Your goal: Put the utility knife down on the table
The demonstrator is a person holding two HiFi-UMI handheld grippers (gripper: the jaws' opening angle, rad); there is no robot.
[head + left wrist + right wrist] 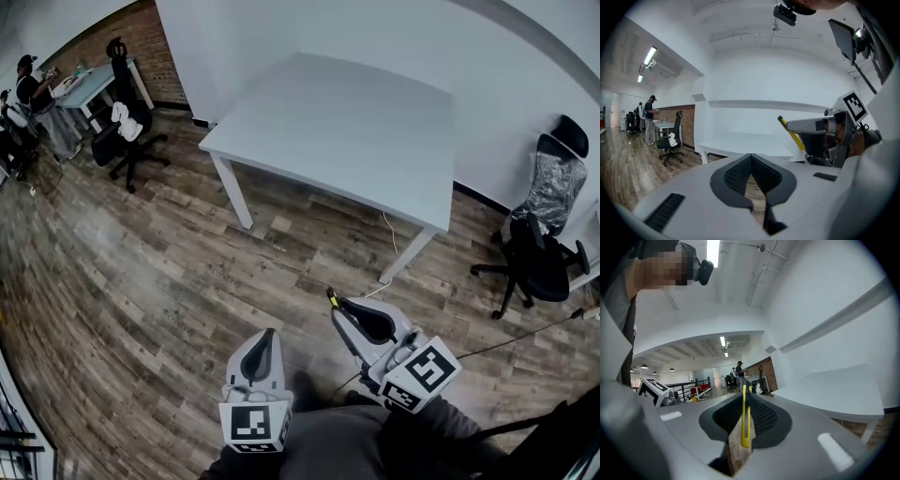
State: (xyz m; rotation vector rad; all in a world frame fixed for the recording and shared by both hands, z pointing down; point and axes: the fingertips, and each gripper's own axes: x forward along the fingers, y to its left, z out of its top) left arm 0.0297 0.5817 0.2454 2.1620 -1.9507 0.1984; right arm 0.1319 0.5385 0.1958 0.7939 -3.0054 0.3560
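An office chair (127,131) stands far left on the wood floor (141,281). The left hand-held gripper (269,334) is closed on nothing. The right hand-held gripper (337,305) clamps the yellow utility knife (331,297), well short of the white tabletop (347,122). A black chair (539,253) sits right.

A: Pose of the left gripper (269,335)?
B: Held low before the body, pointing forward, jaws together with nothing between them.
A: And the right gripper (339,307)?
B: Just beside it, angled leftward, jaws clamped on the utility knife (746,420).
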